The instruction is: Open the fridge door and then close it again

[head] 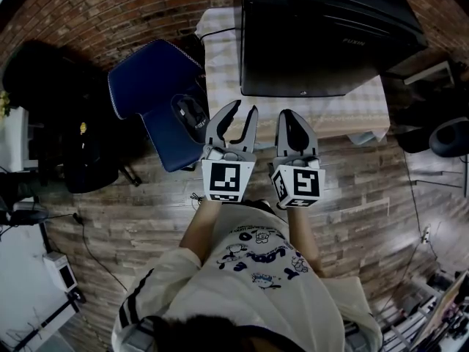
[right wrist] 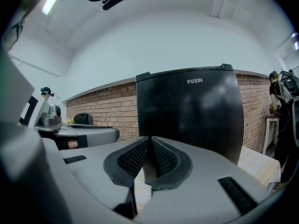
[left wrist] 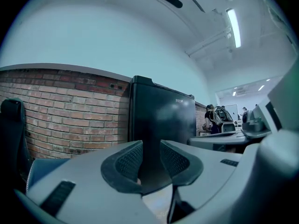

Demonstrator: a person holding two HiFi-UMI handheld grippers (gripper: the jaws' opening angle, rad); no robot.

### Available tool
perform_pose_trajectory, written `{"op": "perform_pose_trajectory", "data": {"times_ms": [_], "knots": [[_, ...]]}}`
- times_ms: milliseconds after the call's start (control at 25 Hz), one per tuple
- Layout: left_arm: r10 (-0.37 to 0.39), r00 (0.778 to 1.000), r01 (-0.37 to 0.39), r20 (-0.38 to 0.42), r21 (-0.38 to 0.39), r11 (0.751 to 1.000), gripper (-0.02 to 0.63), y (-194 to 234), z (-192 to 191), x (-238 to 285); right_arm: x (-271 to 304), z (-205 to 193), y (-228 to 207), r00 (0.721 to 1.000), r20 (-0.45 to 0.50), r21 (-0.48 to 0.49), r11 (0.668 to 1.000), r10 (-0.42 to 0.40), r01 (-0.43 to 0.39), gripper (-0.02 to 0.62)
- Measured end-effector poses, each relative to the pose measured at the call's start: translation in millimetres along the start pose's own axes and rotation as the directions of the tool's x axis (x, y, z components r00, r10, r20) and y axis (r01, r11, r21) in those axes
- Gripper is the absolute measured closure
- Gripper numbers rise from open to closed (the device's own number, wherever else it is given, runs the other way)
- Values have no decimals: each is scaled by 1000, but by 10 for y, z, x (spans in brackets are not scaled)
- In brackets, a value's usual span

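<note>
Both hands hold their tools level and side by side before the torso, pointing at the black box-shaped fridge [head: 322, 42]. It stands door shut on the cloth-covered table [head: 220, 64], just beyond both tips. Left gripper [head: 245, 107]: jaws apart, nothing between. Right gripper [head: 287, 114]: jaws together, empty.

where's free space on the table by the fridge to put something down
A bare strip of tablecloth runs between the fridge front and the cloth's near edge, and a narrower one between the fridge and the blue chair. That chair crowds the side: it stands close beside the cloth's edge.
</note>
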State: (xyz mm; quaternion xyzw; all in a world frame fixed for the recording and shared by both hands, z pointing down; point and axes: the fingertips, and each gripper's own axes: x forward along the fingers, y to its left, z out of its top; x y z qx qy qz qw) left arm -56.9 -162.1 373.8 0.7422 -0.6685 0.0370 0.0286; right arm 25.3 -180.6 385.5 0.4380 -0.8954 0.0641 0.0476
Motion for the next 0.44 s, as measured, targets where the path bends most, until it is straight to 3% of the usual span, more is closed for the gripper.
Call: {"op": "perform_pose_trajectory", "data": {"times_ms": [440], "knots": [[9,1000,-9,8,11,1000,477,-2,45,-50,-30,17,28,1000,5,-2,1000,0,0,555]]}}
